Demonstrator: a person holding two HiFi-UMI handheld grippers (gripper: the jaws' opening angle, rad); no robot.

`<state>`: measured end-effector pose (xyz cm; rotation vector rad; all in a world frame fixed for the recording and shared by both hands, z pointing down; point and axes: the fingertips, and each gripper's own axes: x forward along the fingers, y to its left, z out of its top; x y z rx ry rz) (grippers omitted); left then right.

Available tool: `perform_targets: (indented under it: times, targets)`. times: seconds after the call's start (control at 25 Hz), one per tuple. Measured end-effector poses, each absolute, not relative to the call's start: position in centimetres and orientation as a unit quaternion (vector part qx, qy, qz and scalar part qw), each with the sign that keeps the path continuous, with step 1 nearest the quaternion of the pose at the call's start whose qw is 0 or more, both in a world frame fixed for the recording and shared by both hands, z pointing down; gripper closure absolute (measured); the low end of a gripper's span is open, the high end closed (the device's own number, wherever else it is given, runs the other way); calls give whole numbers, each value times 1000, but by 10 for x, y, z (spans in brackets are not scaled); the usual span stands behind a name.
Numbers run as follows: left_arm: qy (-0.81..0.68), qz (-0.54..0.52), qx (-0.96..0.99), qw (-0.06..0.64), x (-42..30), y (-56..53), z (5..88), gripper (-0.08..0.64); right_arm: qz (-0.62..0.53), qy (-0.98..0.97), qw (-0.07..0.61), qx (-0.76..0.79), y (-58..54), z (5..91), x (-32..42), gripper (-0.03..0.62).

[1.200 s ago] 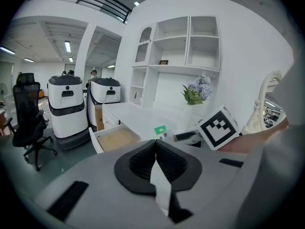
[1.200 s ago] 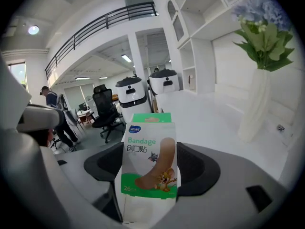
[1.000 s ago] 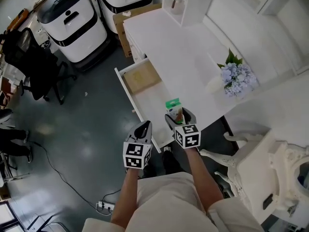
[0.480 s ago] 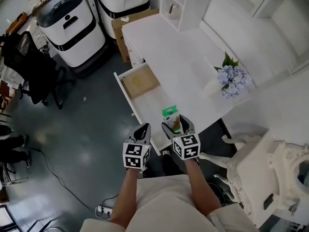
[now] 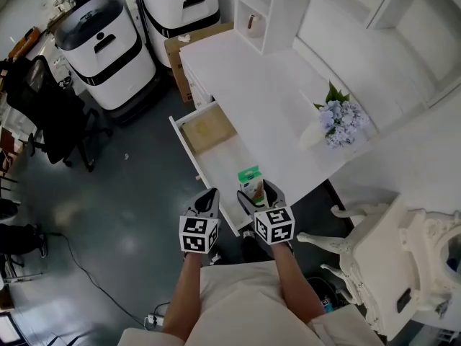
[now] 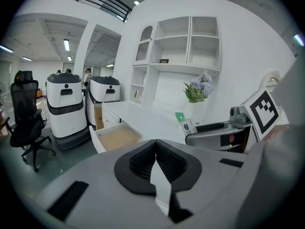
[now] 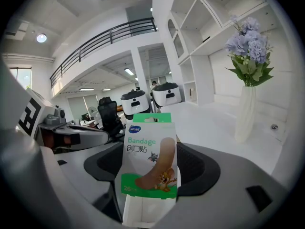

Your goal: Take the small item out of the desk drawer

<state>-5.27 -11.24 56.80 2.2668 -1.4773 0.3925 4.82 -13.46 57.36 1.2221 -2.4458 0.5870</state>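
My right gripper is shut on a small green and white bandage box, held upright above the near end of the open desk drawer. In the right gripper view the bandage box fills the gap between the black pads. My left gripper hangs just left of the drawer's near corner, jaws shut with nothing in them; in its own view the pads meet. A tan sheet lies at the drawer's far end.
The white desk carries a vase of blue flowers at the right and a shelf unit at the back. Two white machines and a cardboard box stand beyond the desk, a black chair left, a white chair right.
Both grippers have drawn back toward me and slightly left, the right one carrying the bandage box along the drawer's near end. The drawer stays open.
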Motion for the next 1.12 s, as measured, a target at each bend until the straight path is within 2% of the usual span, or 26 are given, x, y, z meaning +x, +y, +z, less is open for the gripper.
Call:
perform_targets:
  times: [1.12]
  targets:
    - [-512, 151, 820, 208, -46, -96, 574, 543, 222, -858, 179, 428, -117, 589, 47, 225]
